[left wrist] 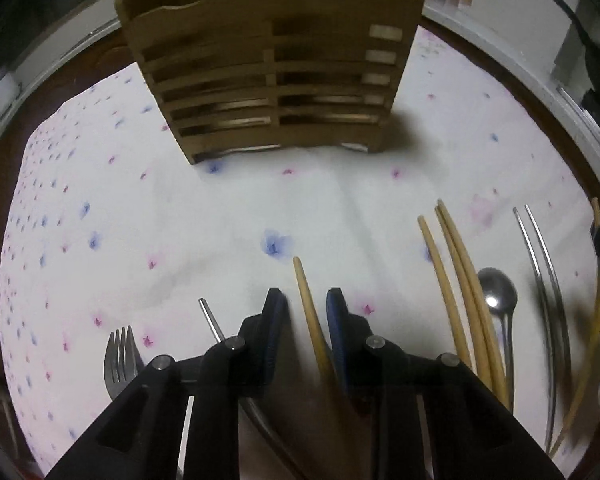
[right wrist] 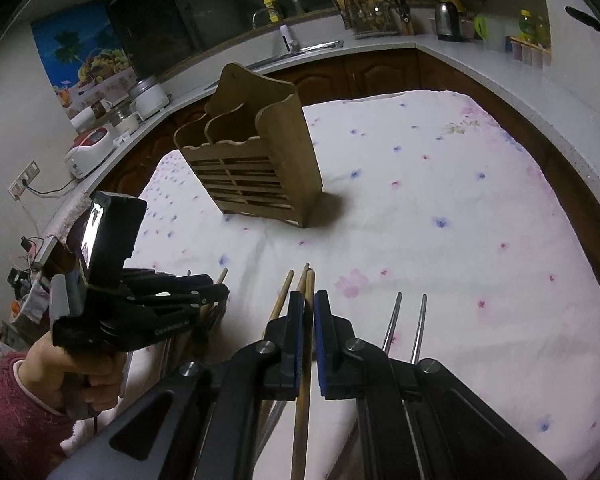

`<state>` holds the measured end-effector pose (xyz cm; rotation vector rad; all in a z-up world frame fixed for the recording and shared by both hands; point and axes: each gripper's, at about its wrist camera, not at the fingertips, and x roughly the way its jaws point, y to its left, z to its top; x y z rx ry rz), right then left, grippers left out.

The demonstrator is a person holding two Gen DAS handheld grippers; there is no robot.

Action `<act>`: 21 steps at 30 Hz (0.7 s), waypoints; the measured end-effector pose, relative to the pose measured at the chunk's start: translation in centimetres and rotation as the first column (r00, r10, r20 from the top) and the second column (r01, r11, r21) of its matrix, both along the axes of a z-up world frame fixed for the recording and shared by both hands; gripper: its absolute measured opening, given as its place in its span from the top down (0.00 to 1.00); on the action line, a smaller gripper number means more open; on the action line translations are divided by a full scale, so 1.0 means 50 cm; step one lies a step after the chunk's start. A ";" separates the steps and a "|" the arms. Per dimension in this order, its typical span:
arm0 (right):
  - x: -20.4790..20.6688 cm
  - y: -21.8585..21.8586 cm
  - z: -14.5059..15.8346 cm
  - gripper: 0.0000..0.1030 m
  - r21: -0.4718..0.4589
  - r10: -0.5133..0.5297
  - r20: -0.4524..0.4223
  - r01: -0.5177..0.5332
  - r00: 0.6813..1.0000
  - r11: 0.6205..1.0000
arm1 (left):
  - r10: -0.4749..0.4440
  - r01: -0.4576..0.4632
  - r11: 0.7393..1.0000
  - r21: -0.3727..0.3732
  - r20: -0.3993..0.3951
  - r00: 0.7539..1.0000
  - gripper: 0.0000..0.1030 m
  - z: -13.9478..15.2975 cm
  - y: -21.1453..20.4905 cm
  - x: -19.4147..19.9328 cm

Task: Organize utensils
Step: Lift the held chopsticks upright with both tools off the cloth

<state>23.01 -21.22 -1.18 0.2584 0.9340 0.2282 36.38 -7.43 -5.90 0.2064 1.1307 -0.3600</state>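
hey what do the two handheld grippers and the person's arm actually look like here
Both the left gripper and the right gripper are black linkage frames with silver pivot pins and blue finger pads. The left hand is bare, with a fuzzy pink-red sleeve.

Utensil holder [right wrist: 256, 160]: matt slatted wood. Chopsticks [left wrist: 456, 280]: smooth pale wood. Spoon [left wrist: 497, 292] and fork [left wrist: 120, 354]: glossy metal. Tablecloth [right wrist: 440, 208]: soft floral-printed cloth.

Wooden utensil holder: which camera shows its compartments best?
The right wrist view: the wooden utensil holder appears whole, from above, with its open top compartments visible. The left wrist view shows only its slatted front, with the top cut off.
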 end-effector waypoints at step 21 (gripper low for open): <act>-0.042 0.005 0.090 0.95 0.032 0.005 0.103 -0.008 0.995 0.999 | 0.115 -0.051 0.955 -0.291 0.204 0.972 0.97 0.227 0.154 -0.162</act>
